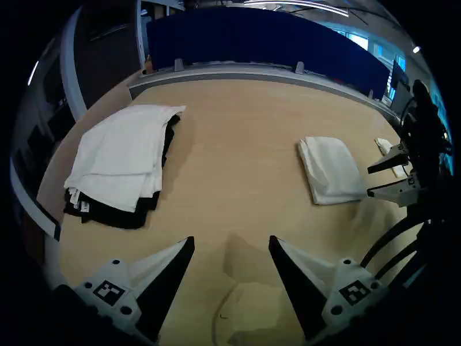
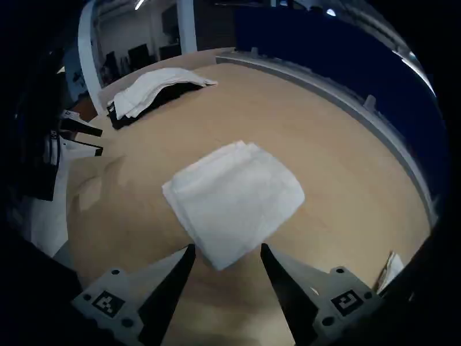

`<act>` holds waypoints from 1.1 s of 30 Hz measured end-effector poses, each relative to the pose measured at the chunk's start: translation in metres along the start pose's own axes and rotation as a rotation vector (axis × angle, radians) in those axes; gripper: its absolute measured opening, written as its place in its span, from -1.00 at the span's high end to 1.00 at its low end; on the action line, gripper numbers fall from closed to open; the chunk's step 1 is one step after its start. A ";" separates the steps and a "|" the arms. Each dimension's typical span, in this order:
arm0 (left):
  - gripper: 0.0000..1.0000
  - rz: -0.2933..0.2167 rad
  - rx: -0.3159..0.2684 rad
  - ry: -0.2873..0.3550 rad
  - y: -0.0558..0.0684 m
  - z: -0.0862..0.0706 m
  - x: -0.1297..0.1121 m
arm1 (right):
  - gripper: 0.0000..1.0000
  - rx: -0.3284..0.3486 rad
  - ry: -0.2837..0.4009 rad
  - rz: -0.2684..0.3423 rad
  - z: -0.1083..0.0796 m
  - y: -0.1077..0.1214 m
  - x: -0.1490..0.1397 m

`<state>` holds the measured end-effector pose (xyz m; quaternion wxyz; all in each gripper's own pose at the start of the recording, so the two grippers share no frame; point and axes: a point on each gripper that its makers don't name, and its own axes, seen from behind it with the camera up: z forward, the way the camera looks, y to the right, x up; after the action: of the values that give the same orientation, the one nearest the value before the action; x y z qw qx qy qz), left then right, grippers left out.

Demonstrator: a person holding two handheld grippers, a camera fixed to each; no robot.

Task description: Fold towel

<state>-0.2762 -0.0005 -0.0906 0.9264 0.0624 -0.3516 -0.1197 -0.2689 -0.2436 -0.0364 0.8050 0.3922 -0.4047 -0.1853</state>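
Note:
A folded white towel (image 2: pixel 235 199) lies flat on the wooden table (image 2: pixel 346 173), just beyond my right gripper (image 2: pixel 227 254), which is open with nothing between its fingers. In the left gripper view the same folded towel (image 1: pixel 330 168) rests at the right. The right gripper (image 1: pixel 383 180) hovers beside it, open. My left gripper (image 1: pixel 231 242) is open over bare table at the near edge. A pile of unfolded towels (image 1: pixel 124 158), white on top of black, sits at the left of the table; it is the far-left pile (image 2: pixel 151 86) in the right gripper view.
A blue partition (image 1: pixel 259 40) runs along the far side of the table. A small pale object (image 1: pixel 385 145) lies near the right gripper. The left gripper (image 2: pixel 80 138) and its holder stand at the left edge of the right gripper view.

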 end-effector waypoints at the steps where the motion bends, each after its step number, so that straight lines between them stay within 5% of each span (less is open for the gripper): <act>1: -0.91 0.001 0.000 0.000 0.000 0.000 0.000 | -0.76 0.003 -0.002 0.010 0.000 -0.001 -0.002; 17: -0.91 0.004 -0.004 0.002 0.001 -0.001 0.004 | -0.71 0.004 -0.025 0.027 0.004 -0.006 -0.014; 29: -0.92 0.003 -0.002 0.005 -0.002 -0.003 0.006 | 0.22 -0.001 -0.059 0.050 0.013 -0.007 -0.029; 33: -0.92 0.004 -0.002 0.005 -0.003 -0.002 0.006 | 0.37 0.004 -0.061 0.066 0.014 -0.008 -0.030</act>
<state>-0.2713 -0.0046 -0.0892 0.9275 0.0609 -0.3494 -0.1183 -0.2984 -0.2369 -0.0524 0.7970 0.3746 -0.4423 -0.1698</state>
